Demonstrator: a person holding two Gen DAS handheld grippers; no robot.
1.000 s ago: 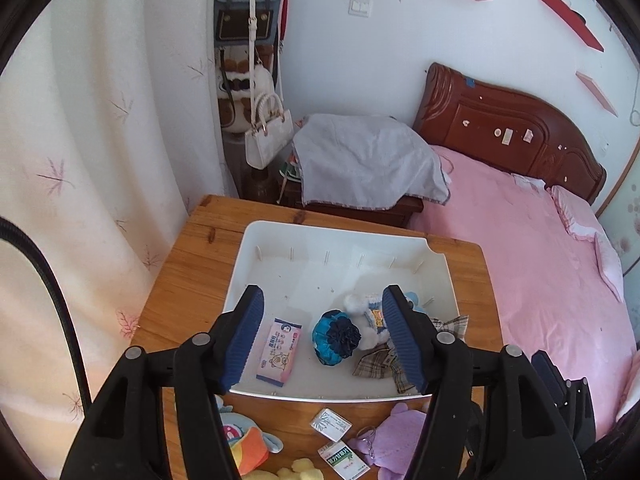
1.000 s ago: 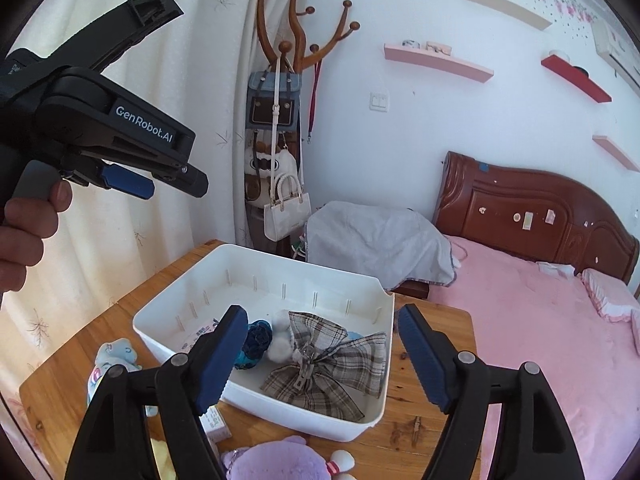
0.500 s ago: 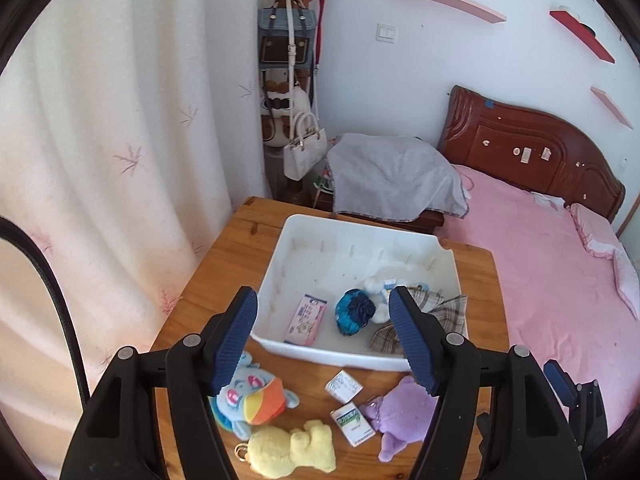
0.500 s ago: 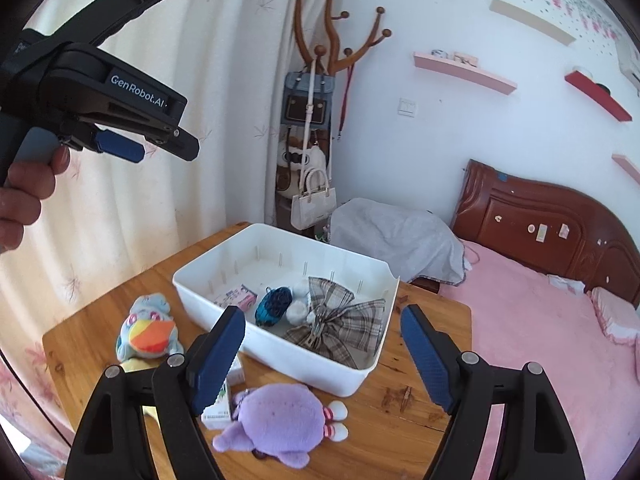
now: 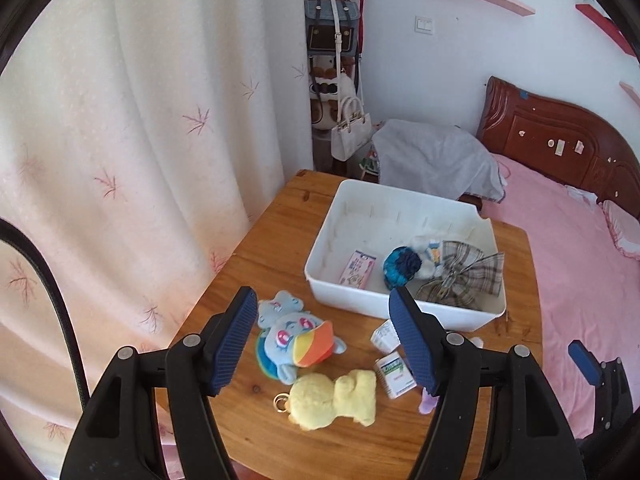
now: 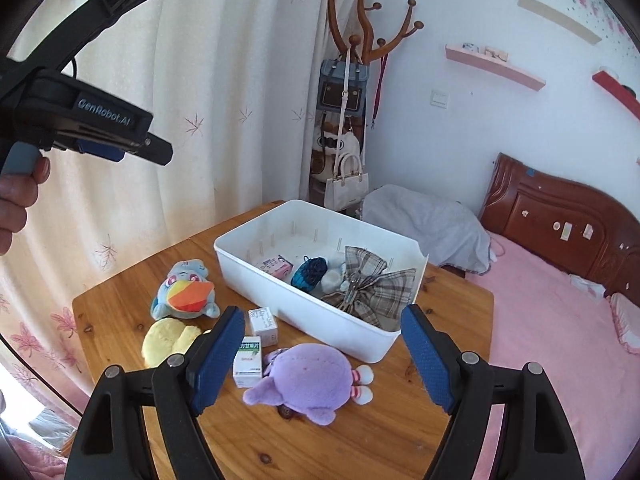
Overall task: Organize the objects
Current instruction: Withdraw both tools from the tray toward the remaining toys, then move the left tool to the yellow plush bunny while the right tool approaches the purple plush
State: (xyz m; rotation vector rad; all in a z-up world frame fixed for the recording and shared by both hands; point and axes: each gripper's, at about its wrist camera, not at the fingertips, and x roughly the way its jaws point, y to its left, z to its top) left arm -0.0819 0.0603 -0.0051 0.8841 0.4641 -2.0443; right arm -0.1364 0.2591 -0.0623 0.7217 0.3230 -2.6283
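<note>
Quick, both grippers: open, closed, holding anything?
Left gripper: open, empty, fingers just widened.
Right gripper: open, empty, above the purple plush.

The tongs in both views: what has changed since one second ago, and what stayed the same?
Both tongs pulled back from the white bin, so the toys and boxes on the table came into view. The left tongs have just been opening, with nothing between them. The right tongs stayed open and empty. The things in the bin did not move.

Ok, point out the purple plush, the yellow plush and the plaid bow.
purple plush (image 6: 308, 376): right wrist view, middle of its body.
yellow plush (image 5: 332, 400): left wrist view, middle of its body.
plaid bow (image 6: 368, 288): right wrist view, near its knot.
</note>
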